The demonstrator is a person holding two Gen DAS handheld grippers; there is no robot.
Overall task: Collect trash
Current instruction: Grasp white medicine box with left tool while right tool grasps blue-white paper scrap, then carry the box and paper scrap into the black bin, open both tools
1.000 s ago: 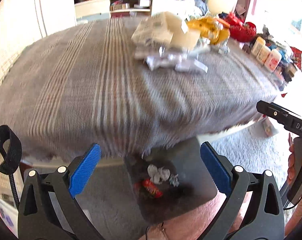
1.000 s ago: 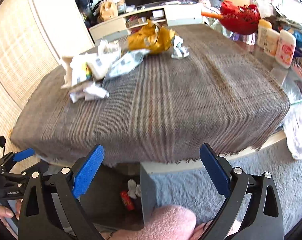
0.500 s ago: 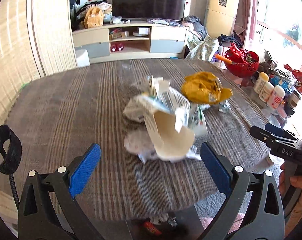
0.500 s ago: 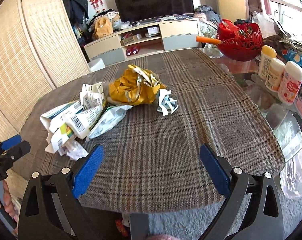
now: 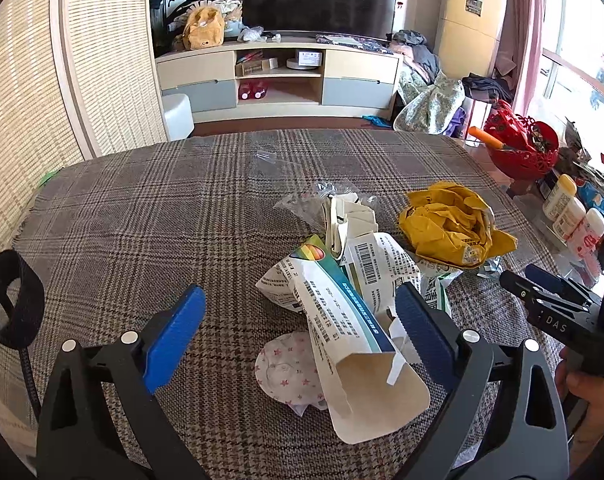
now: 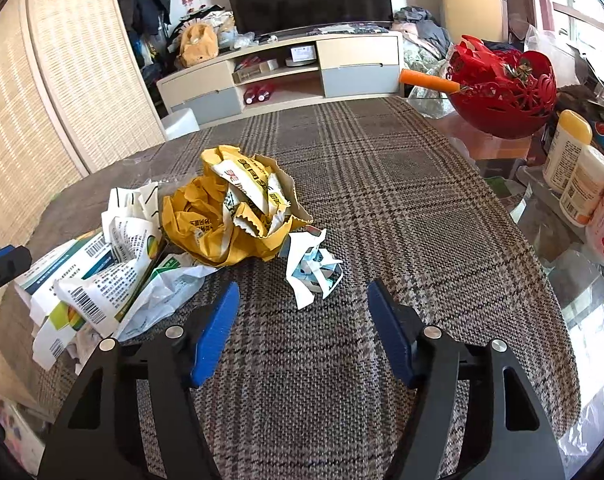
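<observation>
Trash is seen piled mid-table on the plaid cloth (image 6: 381,208): a crumpled yellow wrapper (image 6: 226,216), a torn white box (image 5: 353,332) w/ barcode, a clear plastic bag (image 6: 162,292), a small crumpled white scrap (image 6: 311,268). L gripper (image 5: 302,332) is held wide open above the box, its pads not seen pressing on it. R gripper (image 6: 302,332) is closing, partly open, nothing gripped; the scrap lies just ahead of its blue pads (image 6: 216,332).

Bare plaid cloth (image 6: 381,216) lies right of the trash pile (image 6: 230,216).
</observation>
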